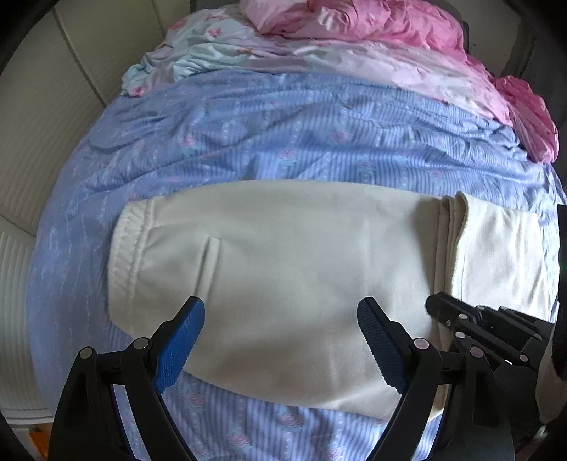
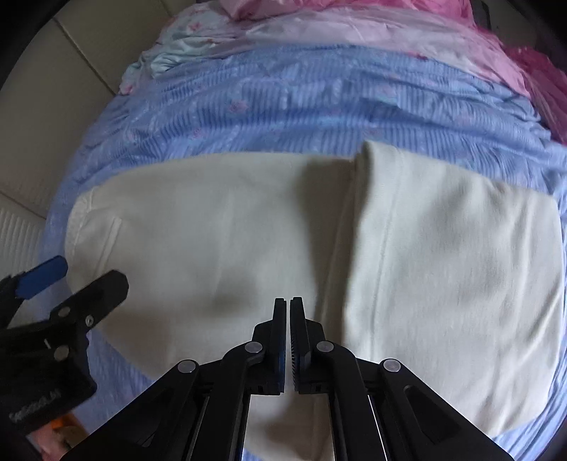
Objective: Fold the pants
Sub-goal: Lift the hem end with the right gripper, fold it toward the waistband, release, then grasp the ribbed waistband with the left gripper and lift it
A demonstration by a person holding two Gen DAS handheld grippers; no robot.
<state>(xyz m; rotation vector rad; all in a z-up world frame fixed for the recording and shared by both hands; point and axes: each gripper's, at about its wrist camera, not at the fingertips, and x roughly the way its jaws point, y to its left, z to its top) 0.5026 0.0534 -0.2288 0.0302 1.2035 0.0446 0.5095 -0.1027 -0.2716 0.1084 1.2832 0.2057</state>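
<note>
The cream pants (image 1: pixel 283 255) lie flat across the bed, on the blue flowered sheet (image 1: pixel 283 142), waistband (image 1: pixel 124 255) toward the left and the legs folded back over themselves on the right, so a doubled edge (image 1: pixel 457 227) runs across the cloth. My left camera shows the ribbed waistband and a pocket seam sharply; from my right camera that end is small and blurred, but the folded flap (image 2: pixel 453 248) fills the right side and its far corner shows clearly.

My left hand-held gripper (image 1: pixel 280 337) hangs over the near edge of the pants, its blue pads spread wide with nothing between them. My right hand-held gripper (image 2: pixel 287 337) is clenched, pads almost touching, gripping no cloth, above the pants just left of the fold.

Beyond the sheet, a crumpled pink blanket (image 1: pixel 389 25) and pale flowered bedding (image 1: pixel 198 56) sit at the far end. A cream padded wall (image 1: pixel 42 106) borders the bed's left side.
</note>
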